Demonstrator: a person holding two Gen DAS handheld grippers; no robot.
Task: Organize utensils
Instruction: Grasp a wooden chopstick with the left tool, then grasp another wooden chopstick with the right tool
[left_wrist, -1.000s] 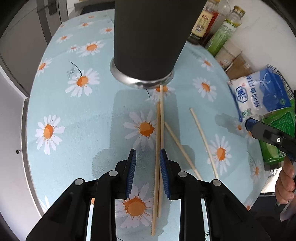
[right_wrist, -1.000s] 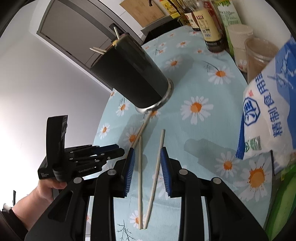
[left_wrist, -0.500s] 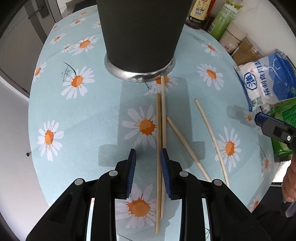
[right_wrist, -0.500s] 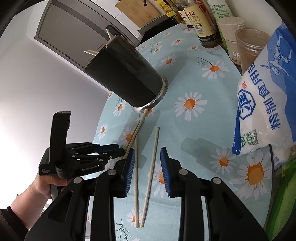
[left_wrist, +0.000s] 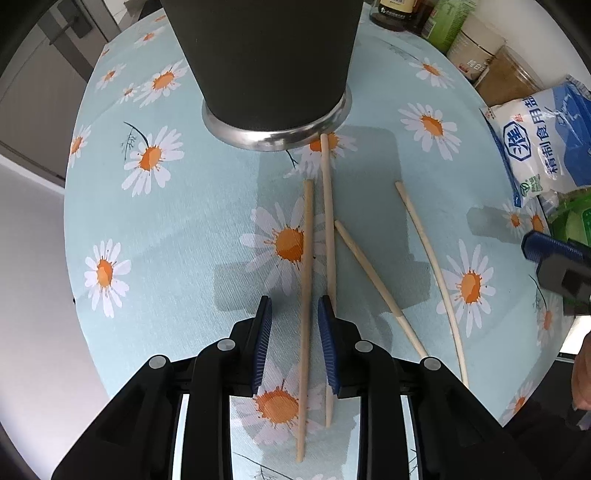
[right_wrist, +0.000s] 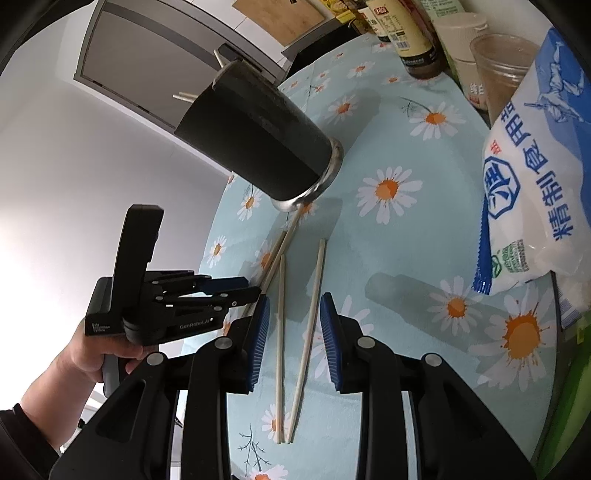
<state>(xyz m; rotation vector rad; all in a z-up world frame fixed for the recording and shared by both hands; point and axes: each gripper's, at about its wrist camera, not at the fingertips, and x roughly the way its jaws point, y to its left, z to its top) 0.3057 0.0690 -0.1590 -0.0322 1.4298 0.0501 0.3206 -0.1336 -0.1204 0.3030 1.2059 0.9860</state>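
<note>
Showing both hand-held grippers, left (left_wrist: 294, 317) and right (right_wrist: 294, 317), open over light, stiff, slippery chopsticks (left_wrist: 305, 295); pinch mid-shaft, one at a time

Home kitchen: sauce bottles (right_wrist: 406, 33), salt bag (right_wrist: 532, 206), daisy tablecloth (left_wrist: 177, 221).

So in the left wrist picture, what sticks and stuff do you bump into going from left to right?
Left chopstick → chopstick touching the cup → short slanted chopstick → long curved chopstick → right hand-held gripper.

White wall (right_wrist: 74, 155), grey cabinet (right_wrist: 147, 74), daisy tablecloth (left_wrist: 177, 229).
</note>
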